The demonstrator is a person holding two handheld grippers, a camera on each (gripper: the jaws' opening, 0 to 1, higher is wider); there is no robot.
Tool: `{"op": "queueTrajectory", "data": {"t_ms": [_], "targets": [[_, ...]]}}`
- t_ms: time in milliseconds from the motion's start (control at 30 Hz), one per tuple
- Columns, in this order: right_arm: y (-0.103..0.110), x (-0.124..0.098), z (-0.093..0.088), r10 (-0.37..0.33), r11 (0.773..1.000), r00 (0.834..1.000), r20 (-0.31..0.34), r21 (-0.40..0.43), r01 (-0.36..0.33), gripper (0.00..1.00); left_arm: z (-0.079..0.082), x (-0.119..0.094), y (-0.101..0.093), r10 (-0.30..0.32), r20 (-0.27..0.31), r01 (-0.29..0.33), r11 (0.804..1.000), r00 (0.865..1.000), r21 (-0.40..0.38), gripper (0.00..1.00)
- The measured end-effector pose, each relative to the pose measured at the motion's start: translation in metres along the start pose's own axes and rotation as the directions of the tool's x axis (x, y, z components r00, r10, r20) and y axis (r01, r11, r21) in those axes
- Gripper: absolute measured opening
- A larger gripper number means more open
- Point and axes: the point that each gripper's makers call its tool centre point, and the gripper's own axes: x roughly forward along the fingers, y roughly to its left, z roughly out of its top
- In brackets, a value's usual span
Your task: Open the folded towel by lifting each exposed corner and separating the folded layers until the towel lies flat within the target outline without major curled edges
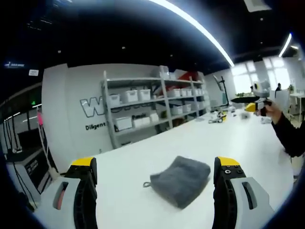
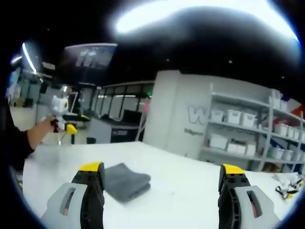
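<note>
Left tongs (image 1: 155,179) and right tongs (image 2: 162,183) both wide, folded grey towel (image 1: 180,180) on table between their jaws.

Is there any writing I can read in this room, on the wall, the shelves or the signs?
"W": big letter on the white wall, rest cut off by the shelving.
"Dilligent"-like small line beneath it: blurred, reading uncertain.
Small signs high on the dark wall: too small to read.
Bins on the shelving: no readable labels.
</note>
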Motion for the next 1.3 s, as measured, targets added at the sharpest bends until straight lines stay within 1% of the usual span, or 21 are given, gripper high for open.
{"op": "queueTrajectory", "data": {"t_ms": [33,67,133,200,300,400,467,500,533,567,633,667,733,833,933,1000,1033,1067,1100,1167,1300], "targets": [[-0.001,0.002,0.003,-0.008,1.000,0.999,0.040,0.010,0.008,1.00,0.004,0.001,0.000,-0.002,0.029,0.002,1.000,1.000,-0.001,1.00],[0.000,0.004,0.001,-0.005,1.000,0.999,0.053,0.017,0.004,1.00,0.003,0.000,0.000,-0.005,0.051,0.006,1.000,0.999,-0.005,1.00],[0.003,0.009,-0.009,0.011,1.000,0.999,0.047,0.015,-0.012,1.00,-0.006,0.001,0.001,-0.011,0.057,0.012,1.000,0.998,-0.012,1.00],[0.003,0.013,-0.014,0.013,1.000,0.999,0.047,0.000,-0.013,1.00,-0.017,0.004,0.002,-0.017,0.051,0.018,1.000,0.999,-0.016,1.00],[0.003,0.018,-0.006,0.020,1.000,0.995,0.097,0.010,-0.021,1.00,-0.031,0.007,0.007,-0.016,0.027,0.016,1.000,1.000,-0.022,1.00],[0.005,0.023,-0.003,0.026,1.000,0.993,0.119,0.008,-0.027,1.00,-0.037,0.012,0.007,-0.029,0.033,0.030,0.999,0.999,-0.036,1.00],[0.006,0.029,-0.002,0.029,1.000,0.993,0.112,-0.012,-0.028,1.00,-0.039,0.016,0.005,-0.045,0.020,0.045,0.999,0.999,-0.030,1.00],[0.005,0.033,-0.004,0.031,0.999,0.995,0.095,-0.026,-0.028,1.00,-0.039,0.018,0.005,-0.053,0.009,0.053,0.998,0.999,-0.021,1.00],[0.005,0.036,-0.003,0.034,0.999,0.995,0.091,-0.033,-0.031,1.00,-0.037,0.020,0.007,-0.050,0.001,0.050,0.999,0.999,-0.017,1.00],[0.005,0.038,-0.002,0.036,0.999,0.995,0.090,-0.034,-0.033,1.00,-0.034,0.022,0.009,-0.046,0.002,0.046,0.999,0.999,-0.010,1.00],[0.005,0.043,-0.007,0.051,0.998,0.998,0.042,-0.025,-0.049,1.00,-0.024,0.024,0.013,-0.036,0.025,0.036,0.999,0.999,-0.019,1.00],[0.005,0.044,-0.007,0.054,0.998,0.998,0.036,-0.021,-0.053,1.00,-0.021,0.025,0.014,-0.032,0.032,0.033,0.999,0.999,-0.027,1.00],[0.005,0.049,0.001,0.060,0.998,0.996,0.072,-0.003,-0.060,1.00,-0.022,0.028,0.014,-0.035,0.033,0.036,0.999,0.999,-0.024,1.00],[0.002,0.055,0.006,0.051,0.999,0.996,0.075,-0.011,-0.051,1.00,-0.027,0.033,0.016,-0.048,0.029,0.049,0.998,0.998,-0.027,1.00],[-0.003,0.062,0.011,0.050,0.999,0.992,0.120,0.000,-0.050,1.00,-0.036,0.038,0.017,-0.057,0.019,0.058,0.998,0.998,-0.031,1.00],[-0.003,0.069,0.009,0.052,0.999,0.991,0.122,-0.003,-0.052,1.00,-0.040,0.039,0.017,-0.061,0.011,0.061,0.998,0.998,-0.030,1.00],[-0.003,0.070,0.008,0.050,0.999,0.991,0.127,-0.008,-0.049,1.00,-0.043,0.040,0.017,-0.064,0.021,0.065,0.997,0.998,-0.039,1.00],[-0.005,0.071,0.010,0.041,0.999,0.984,0.172,-0.015,-0.039,1.00,-0.045,0.041,0.017,-0.067,0.031,0.068,0.997,0.997,-0.046,1.00],[-0.003,0.072,0.007,0.049,0.999,0.983,0.177,-0.021,-0.046,1.00,-0.050,0.043,0.017,-0.064,0.040,0.066,0.997,0.997,-0.048,1.00],[-0.001,0.075,-0.002,0.066,0.997,0.986,0.152,-0.041,-0.060,1.00,-0.054,0.046,0.019,-0.056,0.039,0.058,0.997,0.998,-0.047,1.00],[-0.006,0.071,-0.005,0.065,0.996,0.988,0.137,-0.063,-0.057,1.00,-0.057,0.046,0.019,-0.062,0.023,0.063,0.997,0.998,-0.051,1.00]]}}
